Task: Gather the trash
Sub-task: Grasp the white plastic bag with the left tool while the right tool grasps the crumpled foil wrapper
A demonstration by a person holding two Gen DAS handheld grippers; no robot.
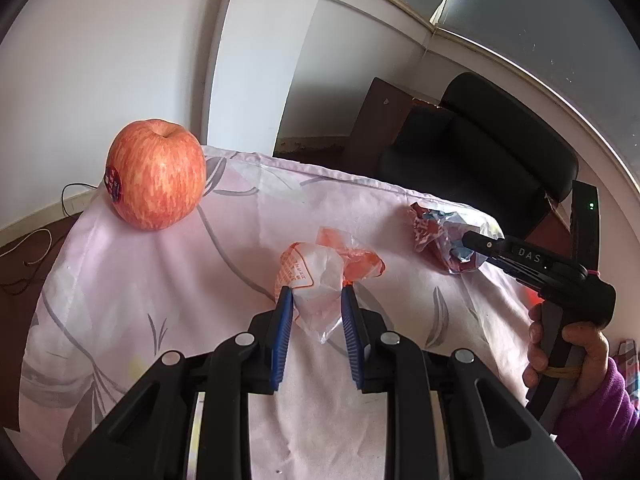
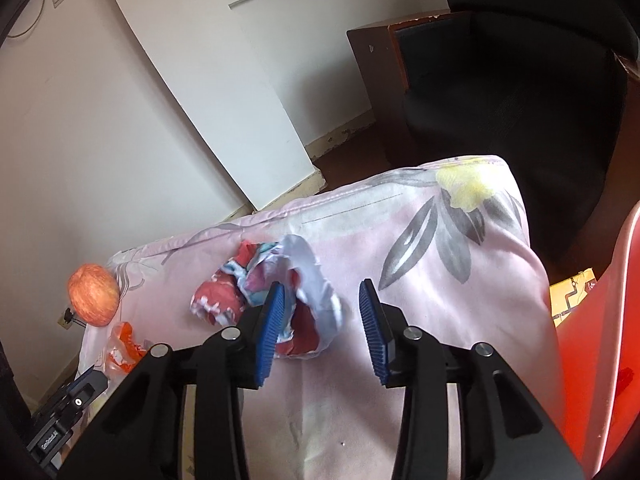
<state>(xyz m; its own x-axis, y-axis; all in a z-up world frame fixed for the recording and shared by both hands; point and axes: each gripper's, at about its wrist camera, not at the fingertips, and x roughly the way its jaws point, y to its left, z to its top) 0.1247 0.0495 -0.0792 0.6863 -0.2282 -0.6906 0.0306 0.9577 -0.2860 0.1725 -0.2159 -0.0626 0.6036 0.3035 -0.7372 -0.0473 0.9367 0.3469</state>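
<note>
A desk (image 1: 168,280) draped in a pale pink cloth with grey leaf and yellow flower prints carries the things in both views.

In the left wrist view, the left gripper (image 1: 316,300) reaches up from six o'clock. Its two blue-padded fingers (image 1: 280,336) stand on either side of an orange-and-white crumpled wrapper (image 1: 316,272), which lies near the middle of the desk. The pads sit right at the wrapper's edges; whether they press on it cannot be told. At ten o'clock from the wrapper, well apart, a red apple (image 1: 156,176) with a small dark sticker stands upright near the desk's far corner. At three o'clock, a hand (image 1: 568,356) in a purple sleeve holds the right gripper (image 1: 464,246), whose tip meets a red, white and blue crumpled wrapper (image 1: 444,236) near the right edge of the desk.

In the right wrist view, the right gripper's fingers (image 2: 270,328) are spread apart and grasp nothing. The left pad lies over the red, white and blue wrapper, and the right pad stands clear of it over bare cloth. A black chair (image 2: 520,80) stands beyond the desk at one o'clock.
</note>
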